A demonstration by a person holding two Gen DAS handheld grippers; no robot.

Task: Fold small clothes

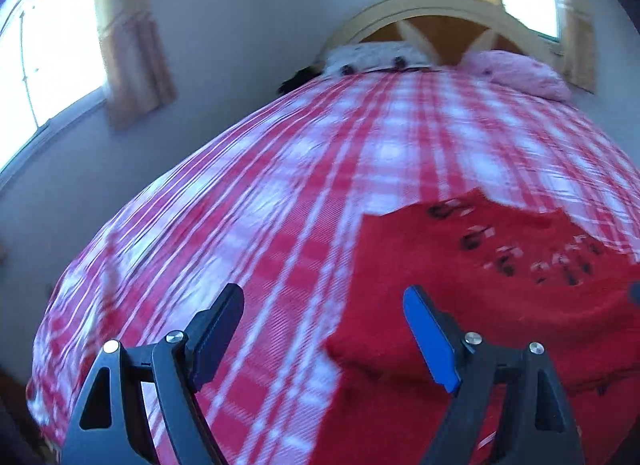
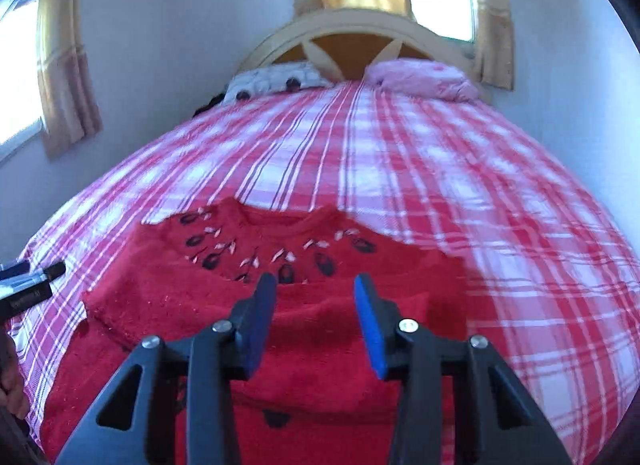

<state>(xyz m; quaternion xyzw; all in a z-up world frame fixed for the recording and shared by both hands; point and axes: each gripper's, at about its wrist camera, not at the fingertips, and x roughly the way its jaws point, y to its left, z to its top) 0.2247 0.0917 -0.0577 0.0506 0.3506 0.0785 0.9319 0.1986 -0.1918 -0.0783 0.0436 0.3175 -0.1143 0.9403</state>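
Observation:
A small red knitted sweater [image 2: 320, 329] with dark and white motifs around the neck lies on the red and white plaid bedspread [image 2: 460, 169], its sleeves folded across the body. My right gripper [image 2: 316, 289] is open and empty, just above the sweater's middle. My left gripper [image 1: 324, 301] is open and empty, above the bedspread [image 1: 280, 185] at the sweater's left edge [image 1: 500, 285]. The left gripper also shows at the left edge of the right wrist view [image 2: 32, 281].
A white patterned pillow [image 2: 276, 81] and a pink pillow [image 2: 424, 77] lie at the arched wooden headboard [image 2: 352, 41]. Curtained windows [image 2: 16, 77] are on the left wall and behind the headboard. The bed's left edge [image 1: 52, 305] drops off near the wall.

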